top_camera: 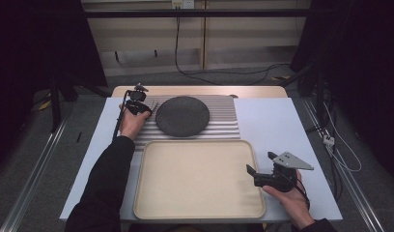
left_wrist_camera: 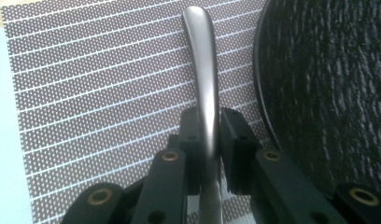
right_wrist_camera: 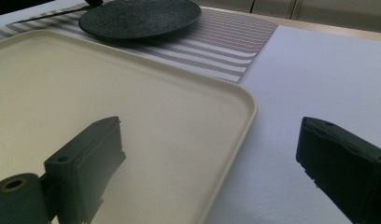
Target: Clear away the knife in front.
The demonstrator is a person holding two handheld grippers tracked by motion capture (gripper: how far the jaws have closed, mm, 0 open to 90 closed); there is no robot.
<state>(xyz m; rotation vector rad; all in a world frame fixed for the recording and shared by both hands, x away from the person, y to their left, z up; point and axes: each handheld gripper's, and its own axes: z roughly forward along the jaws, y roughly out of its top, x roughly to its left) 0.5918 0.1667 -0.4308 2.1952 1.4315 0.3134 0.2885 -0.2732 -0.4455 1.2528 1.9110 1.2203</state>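
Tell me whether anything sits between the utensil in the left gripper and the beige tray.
Nothing visible does. The left gripper is shut on the slim silver metal utensil handle over the striped woven placemat. The round dark textured plate lies beside it, off the direct line to the empty beige rectangular tray.

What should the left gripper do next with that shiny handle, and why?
Probably lift it a little. The left gripper is already shut on the handle, which lies on the striped mat right beside the dark plate, so rising avoids scraping either.

One tray (top_camera: 200, 180), one plate (top_camera: 182, 115), one striped mat (top_camera: 223, 121), one metal utensil (left_wrist_camera: 202, 70).
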